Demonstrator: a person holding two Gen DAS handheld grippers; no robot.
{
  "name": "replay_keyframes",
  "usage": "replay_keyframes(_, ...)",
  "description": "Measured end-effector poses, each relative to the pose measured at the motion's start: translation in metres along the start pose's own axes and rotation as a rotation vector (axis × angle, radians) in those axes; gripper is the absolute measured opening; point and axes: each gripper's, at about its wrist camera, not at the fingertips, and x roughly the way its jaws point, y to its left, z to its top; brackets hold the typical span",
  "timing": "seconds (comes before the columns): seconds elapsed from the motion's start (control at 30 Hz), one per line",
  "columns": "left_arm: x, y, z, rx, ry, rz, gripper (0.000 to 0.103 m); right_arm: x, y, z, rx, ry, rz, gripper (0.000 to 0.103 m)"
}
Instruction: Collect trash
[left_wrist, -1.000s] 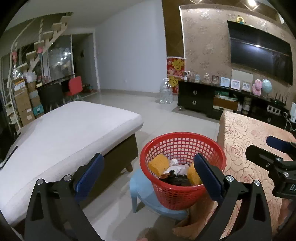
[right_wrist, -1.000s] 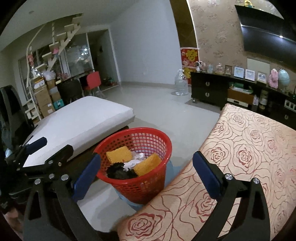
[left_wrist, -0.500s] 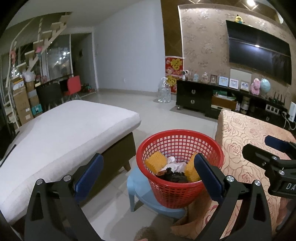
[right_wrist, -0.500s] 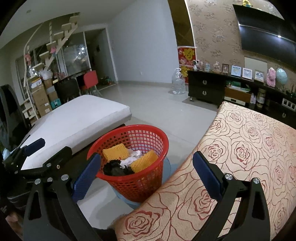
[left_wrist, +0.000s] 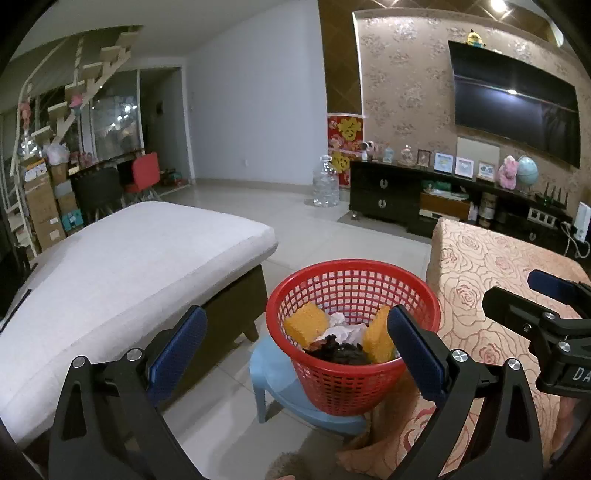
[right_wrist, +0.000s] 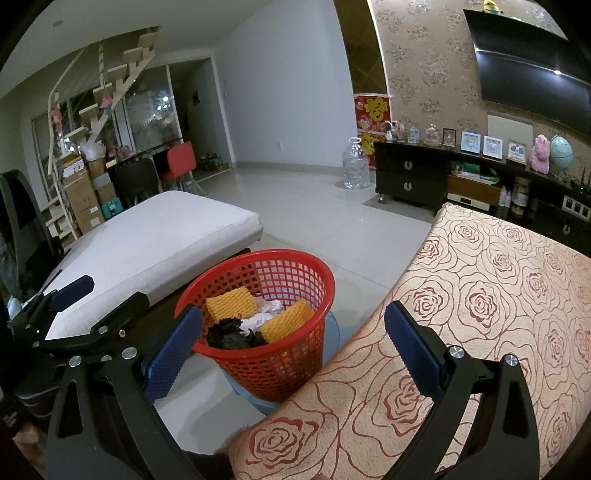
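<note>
Between the white bed (left_wrist: 122, 266) and the rose-patterned table (right_wrist: 498, 295) sits the red basket (left_wrist: 351, 373), resting on a pale blue stool (left_wrist: 280, 384). I see the trash already inside it: two yellow foam pieces (left_wrist: 306, 326), crumpled white paper (left_wrist: 343, 325) and a dark clump (left_wrist: 343, 352). My left claw (left_wrist: 295, 350) is spread wide with nothing between its blue pads, hanging just short of the basket's near rim. My right claw (right_wrist: 291, 339) is likewise spread and empty, its left finger over the floor beside the basket and its right finger over the table edge. From the left camera, the right claw's black frame juts in at the far right above the tablecloth. Farther off stand a clear water jug (left_wrist: 325, 182) on the tiled floor, a dark TV cabinet (left_wrist: 391, 195) lined with frames and trinkets, a wall-mounted television (left_wrist: 517, 110), and stacked boxes (right_wrist: 85, 192) under the stairs. Compared with a second ago, the basket sits lower and slightly farther left in both views, and more of the table shows beneath my right claw; the basket's contents lie unchanged.
</note>
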Motion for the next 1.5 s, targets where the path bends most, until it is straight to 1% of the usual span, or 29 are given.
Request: replay_keyframes(1.5,-0.0017,-0.0034,0.0005,0.003,-0.001,-0.002,0.095,-0.0012,0.0025,-0.0036,-0.002,0.014,0.006,0.096)
